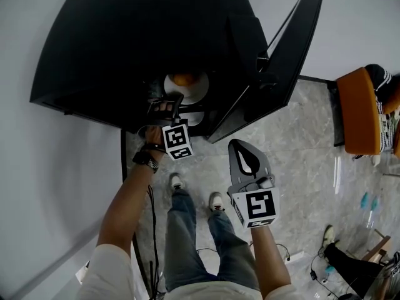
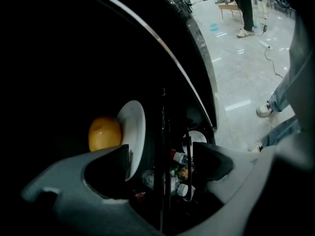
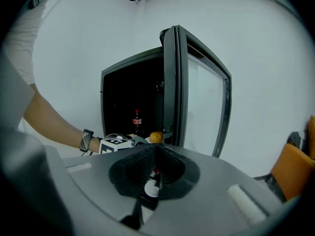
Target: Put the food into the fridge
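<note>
Fridge [image 1: 125,42] | left claw [image 2: 160,155] released beside plate [image 2: 134,132] (orange [image 2: 104,133] aboard) | right claw [image 3: 156,152] clenched, cola bottle [image 3: 137,121]: its view only

The food is a round, yellow-orange orange [image 1: 183,79] resting on a white plate [image 1: 196,90], toward the plate's far side. The plate lies flat inside the fridge [image 1: 112,49], close to the front of the opening. The fridge is a low black cabinet with a dark interior. Its door [image 1: 286,52], black-framed with a glass pane, stands swung wide open to the right.
</note>
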`<act>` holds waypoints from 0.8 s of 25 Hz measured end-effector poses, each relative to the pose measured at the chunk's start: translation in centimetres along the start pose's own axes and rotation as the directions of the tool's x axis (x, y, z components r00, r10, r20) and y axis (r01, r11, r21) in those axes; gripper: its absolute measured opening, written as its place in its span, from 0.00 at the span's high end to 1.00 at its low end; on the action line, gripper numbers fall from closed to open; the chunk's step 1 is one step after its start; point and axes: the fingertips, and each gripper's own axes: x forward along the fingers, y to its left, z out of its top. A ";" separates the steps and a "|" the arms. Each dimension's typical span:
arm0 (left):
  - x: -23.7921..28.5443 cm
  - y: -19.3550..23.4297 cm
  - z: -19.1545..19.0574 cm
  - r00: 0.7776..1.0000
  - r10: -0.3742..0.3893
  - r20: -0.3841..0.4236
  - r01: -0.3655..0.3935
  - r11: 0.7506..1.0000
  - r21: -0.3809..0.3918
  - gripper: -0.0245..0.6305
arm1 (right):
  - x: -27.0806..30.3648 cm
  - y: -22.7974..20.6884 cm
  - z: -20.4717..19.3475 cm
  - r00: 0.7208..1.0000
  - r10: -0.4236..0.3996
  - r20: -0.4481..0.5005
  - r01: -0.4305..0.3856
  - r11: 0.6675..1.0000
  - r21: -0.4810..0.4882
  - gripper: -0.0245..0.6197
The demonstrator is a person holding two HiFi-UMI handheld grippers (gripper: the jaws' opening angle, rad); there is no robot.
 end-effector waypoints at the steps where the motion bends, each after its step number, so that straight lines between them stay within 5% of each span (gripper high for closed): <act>1: -0.3 -0.1 0.1 1.000 0.000 0.004 0.000 1.000 -0.003 0.33 | -0.1 -0.1 -0.1 1.000 -0.003 0.000 0.003 1.000 0.001 0.95; 7: -2.7 0.4 -0.4 1.000 0.018 -0.009 -0.018 1.000 -0.006 0.35 | -0.9 -0.1 1.1 1.000 -0.004 0.014 0.004 1.000 -0.003 0.95; 20: -11.9 2.3 0.1 0.994 0.107 -0.007 -0.106 0.981 -0.162 0.65 | -4.3 1.4 6.6 0.995 0.061 0.075 -0.056 0.996 -0.065 0.95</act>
